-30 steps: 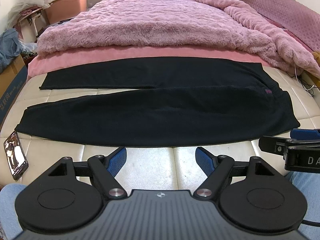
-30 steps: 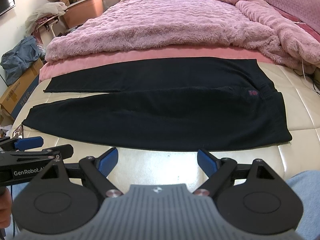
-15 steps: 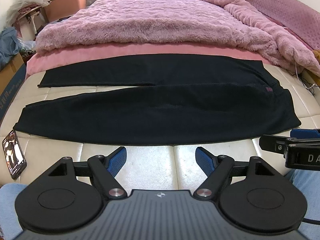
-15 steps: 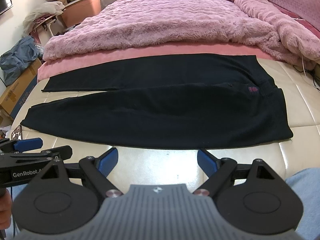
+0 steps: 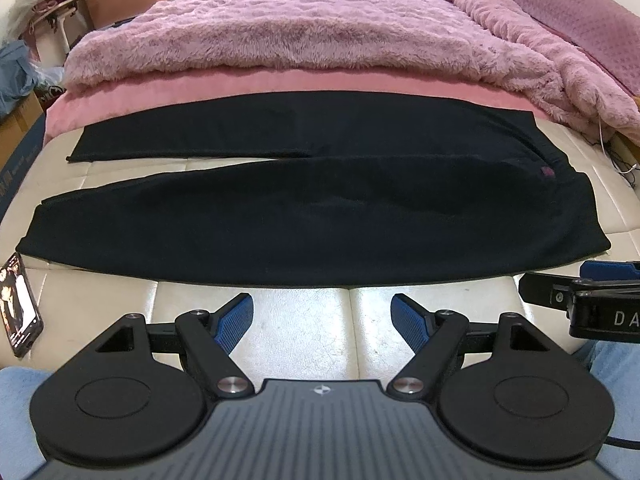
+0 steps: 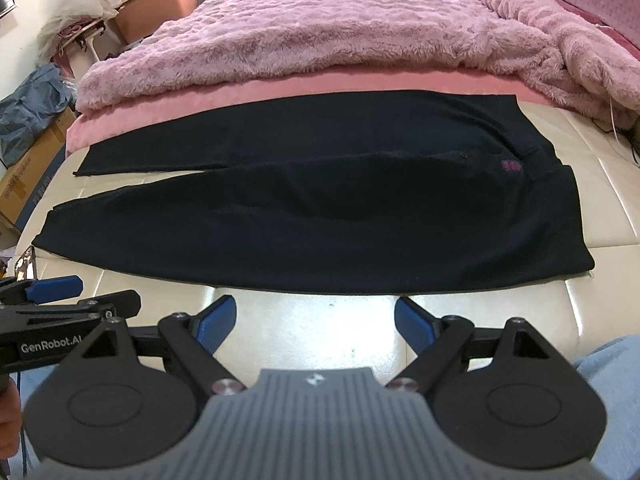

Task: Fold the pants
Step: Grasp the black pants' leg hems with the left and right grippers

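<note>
Black pants (image 5: 312,208) lie flat across the cream mattress (image 5: 304,320), waist at the right, both legs stretched to the left and slightly apart. They also show in the right wrist view (image 6: 320,216), with a small red label (image 6: 511,166) near the waist. My left gripper (image 5: 322,320) is open and empty, just short of the near edge of the pants. My right gripper (image 6: 316,320) is open and empty, also just before the near edge. Each gripper shows at the side of the other's view.
A fluffy pink blanket (image 5: 300,28) covers the bed behind the pants, over a pink sheet (image 5: 240,88). A phone (image 5: 18,304) lies at the mattress's near left. Boxes and clutter (image 6: 36,136) stand left of the bed. A cable (image 5: 624,164) lies at right.
Both grippers have moved slightly forward toward the pants, staying open. The pants have not moved.
</note>
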{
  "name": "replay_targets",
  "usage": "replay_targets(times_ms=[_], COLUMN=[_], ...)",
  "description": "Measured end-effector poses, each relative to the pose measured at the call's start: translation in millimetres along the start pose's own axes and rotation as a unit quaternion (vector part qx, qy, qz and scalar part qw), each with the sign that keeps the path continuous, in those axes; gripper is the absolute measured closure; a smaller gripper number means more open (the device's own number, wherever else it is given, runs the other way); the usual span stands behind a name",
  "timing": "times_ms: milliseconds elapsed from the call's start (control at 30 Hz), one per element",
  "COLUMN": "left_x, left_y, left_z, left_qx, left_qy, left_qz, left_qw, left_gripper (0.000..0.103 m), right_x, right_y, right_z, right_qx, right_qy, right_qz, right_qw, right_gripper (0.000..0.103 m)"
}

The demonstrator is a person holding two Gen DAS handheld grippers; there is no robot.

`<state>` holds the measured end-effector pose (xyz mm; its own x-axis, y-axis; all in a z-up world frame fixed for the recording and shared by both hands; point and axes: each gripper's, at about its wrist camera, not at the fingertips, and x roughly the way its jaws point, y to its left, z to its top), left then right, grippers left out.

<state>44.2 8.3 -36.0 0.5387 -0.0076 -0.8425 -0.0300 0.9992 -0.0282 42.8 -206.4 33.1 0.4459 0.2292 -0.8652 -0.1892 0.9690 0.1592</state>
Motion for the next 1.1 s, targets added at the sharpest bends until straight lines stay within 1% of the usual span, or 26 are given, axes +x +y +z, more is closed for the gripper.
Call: replay_targets(times_ms=[100, 167, 233, 267, 333, 367, 400, 467, 500, 567, 633, 667, 733, 833, 867, 933, 967, 1033, 1067, 1100], left_x=[8, 12, 17, 20, 27, 31, 34, 42, 46, 53, 61, 65, 73, 84, 88, 93, 96, 102, 104, 106], left_y=[3, 7, 12, 13, 18, 22, 25, 32, 37, 44, 49, 52, 55, 63, 66, 69, 72, 76, 76, 76], left_z=[4, 6, 8, 10, 12, 13, 13, 11, 10, 7, 2, -2, -10, -21, -24, -28, -30, -33, -34, -36], left_qx=[-0.003, 0.002, 0.016, 0.028, 0.063, 0.083, 0.105, 0.157, 0.18, 0.226, 0.279, 0.299, 0.34, 0.376, 0.384, 0.4, 0.408, 0.418, 0.426, 0.43], left_qy=[0.003, -0.013, -0.03, -0.039, -0.053, -0.059, -0.061, -0.063, -0.062, -0.05, -0.035, -0.027, -0.006, 0.016, 0.024, 0.035, 0.04, 0.052, 0.051, 0.05], left_qz=[-0.003, -0.012, -0.003, 0.001, 0.006, 0.011, 0.017, 0.027, 0.026, 0.027, 0.025, 0.025, 0.029, 0.053, 0.065, 0.089, 0.101, 0.123, 0.132, 0.138], left_qw=[1.0, 0.9998, 0.9994, 0.9989, 0.9966, 0.9947, 0.9924, 0.9852, 0.9814, 0.9724, 0.9594, 0.9536, 0.94, 0.9249, 0.9209, 0.9114, 0.9066, 0.8985, 0.8936, 0.8909], left_gripper=[0.012, 0.013, 0.019, 0.025, 0.029, 0.033, 0.039, 0.045, 0.047, 0.05, 0.05, 0.05, 0.05, 0.05, 0.05, 0.05, 0.05, 0.05, 0.05, 0.05], right_x=[9, 15, 20, 23, 26, 28, 29, 34, 37, 46, 53, 57, 65, 78, 81, 87, 89, 92, 94, 95], right_y=[-1, -4, -9, -13, -25, -32, -40, -56, -65, -83, -100, -107, -120, -134, -139, -145, -149, -160, -166, -171], right_z=[3, 6, 10, 12, 16, 18, 20, 25, 28, 34, 37, 38, 39, 37, 34, 29, 26, 16, 13, 9], right_qx=[0.001, -0.002, -0.009, -0.014, -0.027, -0.038, -0.049, -0.074, -0.088, -0.123, -0.157, -0.174, -0.219, -0.28, -0.299, -0.345, -0.37, -0.404, -0.421, -0.437], right_qy=[0.009, 0.011, 0.004, -0.004, -0.029, -0.043, -0.056, -0.074, -0.078, -0.069, -0.065, -0.062, -0.045, -0.013, -0.004, 0.013, 0.021, 0.039, 0.048, 0.055], right_qz=[-0.001, -0.001, -0.001, -0.004, -0.006, -0.004, -0.004, -0.007, -0.01, -0.025, -0.031, -0.034, -0.039, -0.044, -0.044, -0.054, -0.063, -0.074, -0.083, -0.091], right_qw=[1.0, 1.0, 1.0, 1.0, 0.999, 0.998, 0.997, 0.994, 0.993, 0.99, 0.985, 0.982, 0.974, 0.959, 0.953, 0.937, 0.927, 0.911, 0.902, 0.893], right_gripper=[0.021, 0.021, 0.021, 0.021, 0.021, 0.021, 0.021, 0.021, 0.021, 0.022, 0.032, 0.035, 0.049, 0.058, 0.058, 0.058, 0.058, 0.058, 0.058, 0.058])
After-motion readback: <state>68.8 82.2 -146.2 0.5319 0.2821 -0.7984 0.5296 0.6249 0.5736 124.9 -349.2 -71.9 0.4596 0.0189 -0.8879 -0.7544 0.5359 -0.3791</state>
